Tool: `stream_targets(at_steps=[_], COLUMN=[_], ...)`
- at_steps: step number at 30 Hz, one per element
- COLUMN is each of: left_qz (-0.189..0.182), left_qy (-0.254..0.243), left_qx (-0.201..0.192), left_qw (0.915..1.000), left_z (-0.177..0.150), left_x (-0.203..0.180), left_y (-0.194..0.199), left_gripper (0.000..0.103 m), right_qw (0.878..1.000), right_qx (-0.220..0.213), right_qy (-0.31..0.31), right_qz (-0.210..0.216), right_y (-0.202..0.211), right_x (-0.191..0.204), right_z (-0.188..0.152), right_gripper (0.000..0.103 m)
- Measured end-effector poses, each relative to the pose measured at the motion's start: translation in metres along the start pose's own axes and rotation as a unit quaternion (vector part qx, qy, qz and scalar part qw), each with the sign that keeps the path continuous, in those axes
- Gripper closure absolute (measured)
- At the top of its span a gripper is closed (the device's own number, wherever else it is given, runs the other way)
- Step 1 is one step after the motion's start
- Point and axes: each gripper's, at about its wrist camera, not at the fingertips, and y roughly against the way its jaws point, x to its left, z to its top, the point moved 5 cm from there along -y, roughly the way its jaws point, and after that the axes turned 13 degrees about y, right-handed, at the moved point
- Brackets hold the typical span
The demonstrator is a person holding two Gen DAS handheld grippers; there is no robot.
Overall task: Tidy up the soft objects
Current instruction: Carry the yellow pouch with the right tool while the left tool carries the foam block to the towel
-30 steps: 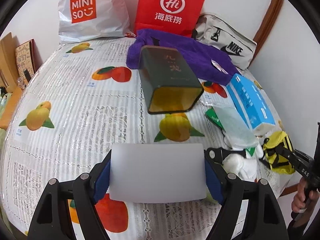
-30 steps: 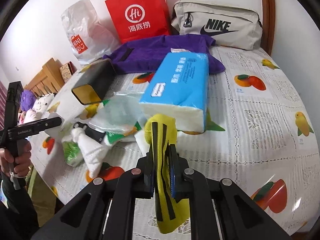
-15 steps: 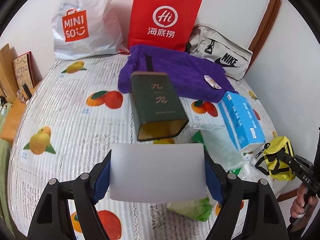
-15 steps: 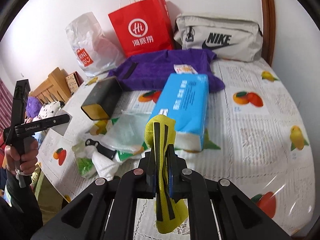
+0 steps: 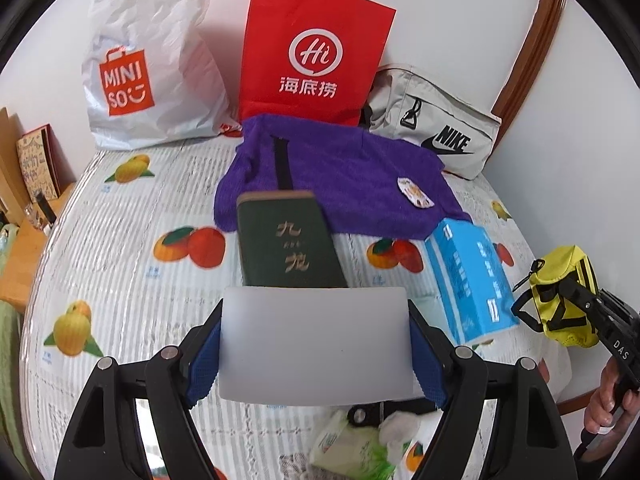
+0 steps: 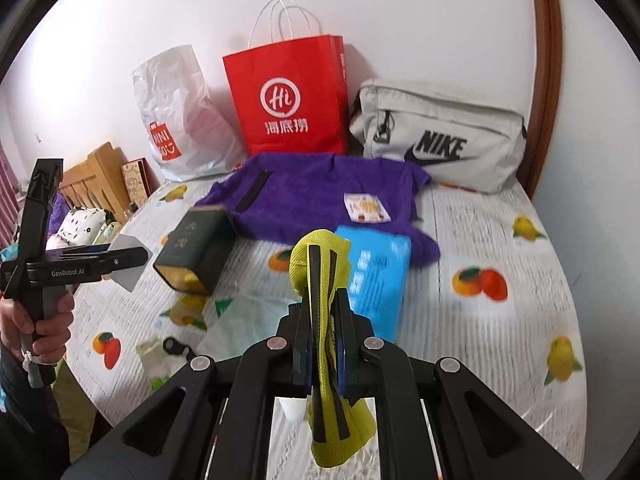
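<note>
My left gripper clamps a white card flat between its jaws, above the bed. My right gripper pinches the yellow pouch tight, held aloft over the blue tissue pack.

fuzzy purple towel, glossy red paper bag

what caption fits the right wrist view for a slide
Right claw shut on a yellow mesh pouch above the fruit-print table.
</note>
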Motion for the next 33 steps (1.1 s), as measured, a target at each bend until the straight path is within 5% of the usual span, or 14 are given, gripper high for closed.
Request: stream_targets(at_steps=[13, 24, 33], left_qz=[-0.001, 0.022, 0.011], left_qy=[-0.003, 0.003, 0.005], left_qx=[-0.012, -0.007, 0.021], left_qw=[0.9999, 0.9997, 0.9997], left_z=[0.044, 0.095, 0.126], left_x=[-0.017, -0.013, -0.011], left_y=[-0.018, -0.06, -0.104], left_gripper=[0.024, 0.024, 0.024], right_qw=[1.0, 0.999, 0.999], right_qx=[-0.02, -0.015, 0.013], right_qy=[0.02, 0.005, -0.004], right_qz=[0.006, 0.047, 0.041], right_y=[-0.025, -0.088, -0.148], right_x=[-0.008, -0.039, -0.073], right_z=[0.048, 0.091, 0.121], right_gripper=[0.095, 0.095, 0.095])
